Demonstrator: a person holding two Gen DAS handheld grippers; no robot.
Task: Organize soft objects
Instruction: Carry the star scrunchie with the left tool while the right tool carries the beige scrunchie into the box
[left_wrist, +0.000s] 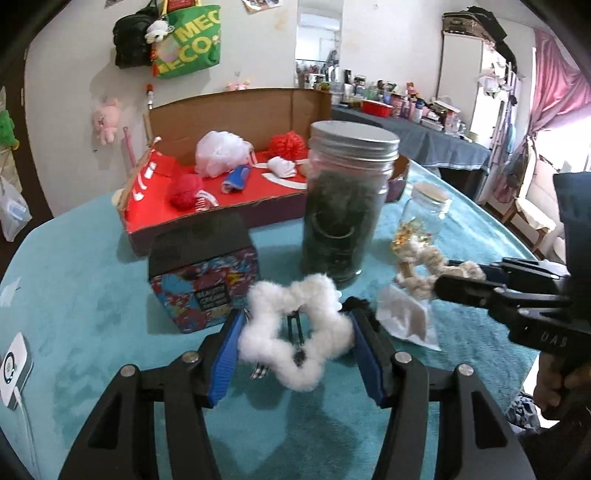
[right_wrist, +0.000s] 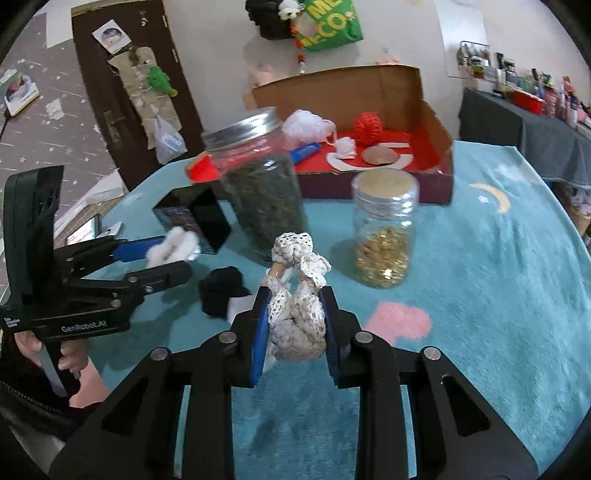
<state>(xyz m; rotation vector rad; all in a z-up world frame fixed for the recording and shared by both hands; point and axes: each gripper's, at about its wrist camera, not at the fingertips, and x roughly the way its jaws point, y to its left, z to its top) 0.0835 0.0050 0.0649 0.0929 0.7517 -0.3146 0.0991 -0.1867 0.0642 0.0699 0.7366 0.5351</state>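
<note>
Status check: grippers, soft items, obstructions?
Left gripper clamps white fluffy scrunchie. Right gripper clamps cream lace scrunchie. Big jar stands before open box.

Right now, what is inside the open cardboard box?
Inside the cardboard box: white sponge, two red sponges, blue tube, white cloth. The tall jar hides the right part.

From my remote seat I see a worktop covered in a fluffy teal cloth (left_wrist: 92, 280) with a yellow moon and a pink patch on it. Behind it stands an off-white plaster wall (left_wrist: 66, 85) hung with a green printed tote bag (left_wrist: 190, 40), a black bag (left_wrist: 131, 38) and a small pink plush toy (left_wrist: 105, 120). A dark brown door (right_wrist: 110, 74) sits to the left, carrying a hanging fabric organiser. To the right, a long side table draped in grey-blue cloth (left_wrist: 436, 136) is crowded with bottles, and pink curtains (left_wrist: 557, 81) glow with daylight.
</note>
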